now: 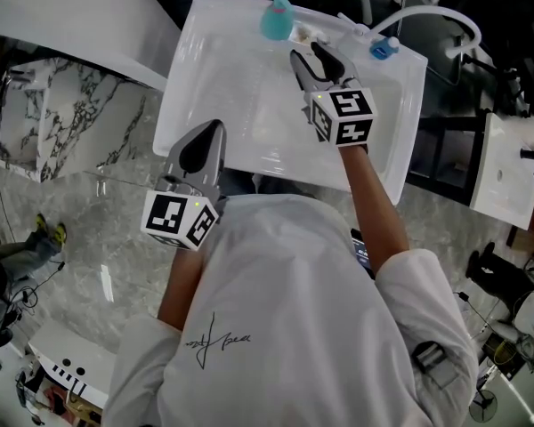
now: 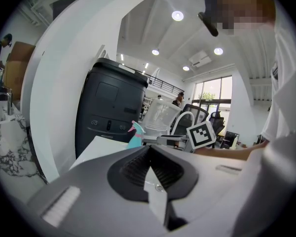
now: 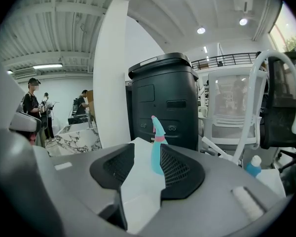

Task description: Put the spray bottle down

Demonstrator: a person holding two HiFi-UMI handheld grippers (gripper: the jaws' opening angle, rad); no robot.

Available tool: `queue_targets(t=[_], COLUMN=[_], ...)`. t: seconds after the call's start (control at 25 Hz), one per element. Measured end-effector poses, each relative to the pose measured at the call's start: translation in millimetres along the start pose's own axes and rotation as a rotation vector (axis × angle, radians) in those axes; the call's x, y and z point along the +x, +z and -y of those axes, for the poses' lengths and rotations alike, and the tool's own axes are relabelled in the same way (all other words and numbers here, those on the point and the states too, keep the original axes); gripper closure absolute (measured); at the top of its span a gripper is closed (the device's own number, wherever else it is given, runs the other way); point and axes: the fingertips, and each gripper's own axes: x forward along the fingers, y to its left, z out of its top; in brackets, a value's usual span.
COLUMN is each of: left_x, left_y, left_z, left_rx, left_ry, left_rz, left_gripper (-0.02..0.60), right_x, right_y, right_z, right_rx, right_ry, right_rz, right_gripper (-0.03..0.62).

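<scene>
Teal spray bottle (image 1: 276, 18) stands upright on the white worktop (image 1: 214, 69), close to its far edge and w/ nothing gripping it, so the put-down looks done bar the exit. Right gripper (image 1: 311, 59) hangs near it, not touching. Its jaws are spread, and in the right gripper view the bottle (image 3: 157, 144) shows in the gap beyond the tips. Left gripper (image 1: 214, 130) sits at the near edge, well apart from the bottle, w/ jaws closed tip to tip on nothing.

To finish cleanly:
- Keep the right jaws wide and pull straight back along their own line.
- Don't swing sideways. The bottle is tall and narrow, prob. tips easily, and has little worktop behind it.
- Leave the left gripper parked; it isn't needed.

Surface & room:
- The worktop is glossy, smooth and mostly bare, so a nudged bottle would likely slide.
- A small blue-capped bottle (image 1: 383, 48) stands at the far right corner, apart from the spray bottle.
- Beyond the far edge are a big dark bin-like unit (image 3: 163, 100) and a white mesh chair (image 3: 227, 112).
- The floor (image 1: 116, 194) is grey marble-look.
- A few people (image 3: 32, 107) stand far off by a marble counter. The space is open, w/ white walls and ceiling spots.
</scene>
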Motion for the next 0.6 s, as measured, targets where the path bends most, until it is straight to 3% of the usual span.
queue_targets(t=[0.32,0.6], left_x=[-0.6,1.9], left_y=[-0.3,-2.8], left_z=[11.6,14.9], left_rx=[-0.001,-0.006], left_ry=[0.002,0.015], left_rz=[0.02,0.032], left_gripper=[0.552,0.552], right_x=[-21.8,-42.4], right_y=[-5.7,-7.7], right_z=[0.3,1.9], right_rx=[0.025,0.112], right_ry=[0.012,0.036], right_rz=[-0.008,-0.011], right_gripper=[0.439,0.441])
